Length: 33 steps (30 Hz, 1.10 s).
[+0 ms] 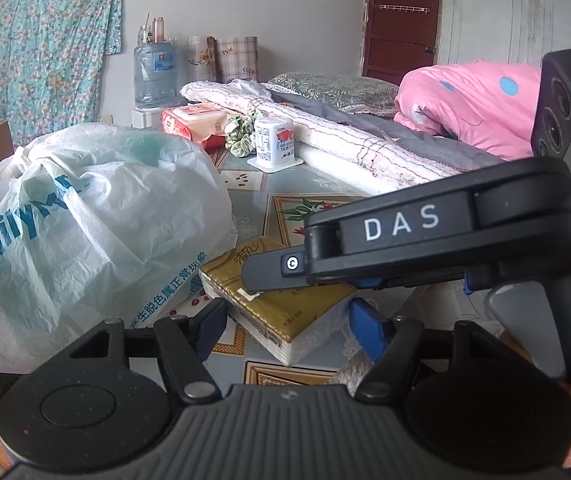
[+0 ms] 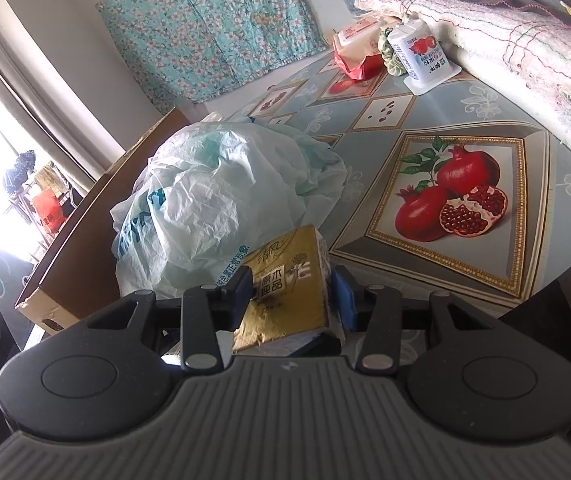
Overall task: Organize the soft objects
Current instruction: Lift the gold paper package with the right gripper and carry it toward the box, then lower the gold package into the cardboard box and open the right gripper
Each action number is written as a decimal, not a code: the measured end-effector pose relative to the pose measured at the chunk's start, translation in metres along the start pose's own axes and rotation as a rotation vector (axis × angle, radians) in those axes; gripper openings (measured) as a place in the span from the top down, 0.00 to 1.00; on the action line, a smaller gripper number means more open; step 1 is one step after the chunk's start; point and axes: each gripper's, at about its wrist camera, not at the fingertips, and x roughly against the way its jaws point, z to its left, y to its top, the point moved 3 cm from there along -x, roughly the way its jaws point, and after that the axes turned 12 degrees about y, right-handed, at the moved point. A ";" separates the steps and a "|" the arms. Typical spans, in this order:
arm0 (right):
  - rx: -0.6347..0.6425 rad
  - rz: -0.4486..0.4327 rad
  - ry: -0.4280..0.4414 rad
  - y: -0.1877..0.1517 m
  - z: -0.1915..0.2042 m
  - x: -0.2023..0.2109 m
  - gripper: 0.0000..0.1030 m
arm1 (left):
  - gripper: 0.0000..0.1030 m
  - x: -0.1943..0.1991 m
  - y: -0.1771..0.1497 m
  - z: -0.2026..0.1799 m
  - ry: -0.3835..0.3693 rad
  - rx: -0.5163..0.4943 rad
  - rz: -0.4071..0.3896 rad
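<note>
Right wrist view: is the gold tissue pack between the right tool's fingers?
Yes, the gold tissue pack sits between the right tool's fingers, both pads against its sides.

We see from two wrist cameras, each looking forward and down past its own gripper, close over the desk (image 2: 485, 92). Both views share the gold tissue pack (image 1: 285, 312) and, left of each gripper, the plastic bag (image 2: 221, 200).

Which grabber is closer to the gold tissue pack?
Right. The right gripper clamps the tissue pack between its fingers. The left gripper sits open just in front of it.
</note>
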 end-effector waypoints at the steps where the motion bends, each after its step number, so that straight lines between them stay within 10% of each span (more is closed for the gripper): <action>1: 0.001 -0.001 0.000 0.000 0.001 0.001 0.57 | 0.33 0.001 0.000 0.000 -0.001 0.000 -0.001; 26: 0.053 -0.041 0.034 0.000 0.039 0.028 0.56 | 0.33 0.046 0.006 0.009 0.012 0.005 -0.076; 33: 0.170 -0.029 0.162 0.020 0.103 0.016 0.55 | 0.33 0.091 0.025 0.036 0.149 0.011 -0.168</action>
